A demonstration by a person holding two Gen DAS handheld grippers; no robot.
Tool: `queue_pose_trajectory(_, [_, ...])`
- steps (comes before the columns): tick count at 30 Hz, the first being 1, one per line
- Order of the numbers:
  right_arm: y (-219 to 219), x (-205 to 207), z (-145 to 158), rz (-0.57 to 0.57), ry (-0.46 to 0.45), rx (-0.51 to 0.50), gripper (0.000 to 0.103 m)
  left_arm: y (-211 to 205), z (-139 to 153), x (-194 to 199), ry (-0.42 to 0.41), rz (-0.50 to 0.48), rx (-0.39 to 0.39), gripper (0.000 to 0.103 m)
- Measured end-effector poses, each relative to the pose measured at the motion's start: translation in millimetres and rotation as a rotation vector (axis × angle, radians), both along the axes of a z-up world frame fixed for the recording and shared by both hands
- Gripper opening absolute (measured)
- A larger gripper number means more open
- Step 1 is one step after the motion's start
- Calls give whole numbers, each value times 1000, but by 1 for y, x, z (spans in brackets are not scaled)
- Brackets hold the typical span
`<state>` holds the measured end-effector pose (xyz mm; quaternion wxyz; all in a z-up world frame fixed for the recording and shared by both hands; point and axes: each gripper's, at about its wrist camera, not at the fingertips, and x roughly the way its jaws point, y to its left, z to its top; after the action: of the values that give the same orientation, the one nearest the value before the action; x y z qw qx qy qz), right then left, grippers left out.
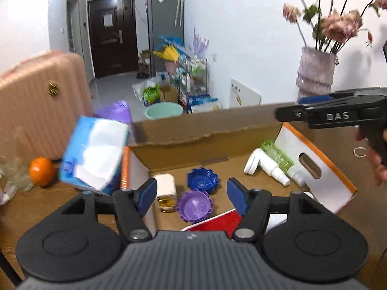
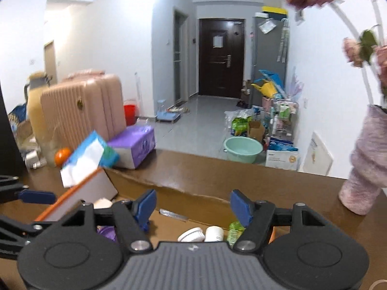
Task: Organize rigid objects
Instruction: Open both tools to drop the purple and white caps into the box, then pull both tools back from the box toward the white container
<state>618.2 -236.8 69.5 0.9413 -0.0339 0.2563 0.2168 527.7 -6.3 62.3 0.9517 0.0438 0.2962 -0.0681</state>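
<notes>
An open cardboard box [image 1: 193,125] lies on the wooden table. Inside are a white plug adapter [image 1: 165,184], a blue cap [image 1: 202,180], a purple cap [image 1: 194,206], a white bottle [image 1: 266,166] and a green bottle [image 1: 279,157]. My left gripper [image 1: 191,195] hangs open over the box's near side with nothing between its fingers. My right gripper [image 2: 192,207] is open and empty too, above the box's right part [image 2: 193,193]. A blue and white tissue pack [image 1: 94,154] sits tilted and blurred at the box's left flap, touched by neither gripper.
A purple tissue pack [image 2: 135,145], an orange [image 1: 41,170] and a pink suitcase [image 1: 43,96] stand left of the box. A pink vase with flowers [image 2: 362,176] stands at the right. A hand holds the right gripper [image 1: 290,112] at the right edge.
</notes>
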Motion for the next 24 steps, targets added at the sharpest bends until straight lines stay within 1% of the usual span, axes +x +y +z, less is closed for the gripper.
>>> queue_pose_trajectory(4, [-13,-41,28,-16,-30,0,67,10,26,-42,-70,11,-12,70])
queue_pose_trajectory(7, [-20,-78,42,-26,-57,-24,67,12,41,-79,-120,13,-20,70])
queue_pose_trajectory(10, [-25,-122,54,-38,-89,-47,68,10,55,-118,-184,13,-25,77])
queue_pose_trajectory(12, [-28,-152,61,-37,-122,-51,72,10,62,-144,-218,2,-40,80])
queue_pose_trajectory(14, [-26,-178,66,-47,-157,-62,74,9,66,-170,-248,-2,-54,82])
queue_pose_trajectory(16, [-27,-209,72,-59,-204,-72,76,5,69,-196,-291,-10,-52,85])
queue_pose_trajectory(19, [-28,-252,77,-69,-253,-70,78,3,71,-238,-354,-20,-45,92])
queue_pose_trajectory(20, [-28,-266,78,-70,-264,-67,78,3,71,-252,-375,-26,-45,97])
queue_pose_trajectory(21, [-28,-280,78,-72,-274,-65,78,3,71,-264,-395,-28,-45,99])
queue_pose_trajectory(24, [-28,-321,71,-75,-299,-47,80,3,68,-301,-444,-26,-31,101])
